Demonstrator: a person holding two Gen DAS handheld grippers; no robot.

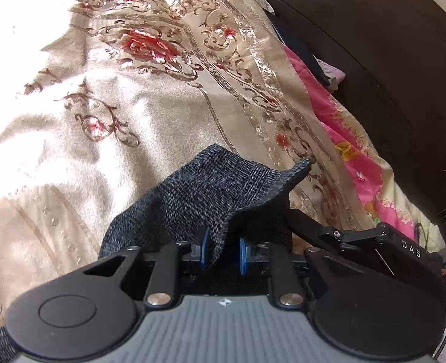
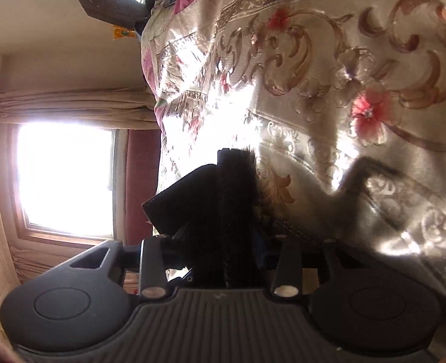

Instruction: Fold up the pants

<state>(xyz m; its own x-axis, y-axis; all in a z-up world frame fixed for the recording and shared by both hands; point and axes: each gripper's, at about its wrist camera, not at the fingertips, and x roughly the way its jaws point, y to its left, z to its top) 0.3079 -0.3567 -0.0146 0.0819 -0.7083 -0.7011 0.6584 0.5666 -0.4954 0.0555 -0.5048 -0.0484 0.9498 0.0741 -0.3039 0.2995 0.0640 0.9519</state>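
Blue pads [image 1: 204, 249] on the left gripper [image 1: 223, 252] are pinching an edge of the dark checked pants [image 1: 204, 190], lifted over the floral bedspread [image 1: 132, 75]. Right gripper [image 2: 238, 242] has dark cloth between its fingers too, but it's too shadowy to tell if it's clamped.

**Black grippers, blue pads**

The left gripper [image 1: 222, 255] has black linkage arms with silver rivets, round black side discs, a ribbed grey base and blue pads [image 1: 242, 255]. The right gripper [image 2: 223, 242] is built the same; another black unit is lettered "DAS" [image 1: 411, 249].
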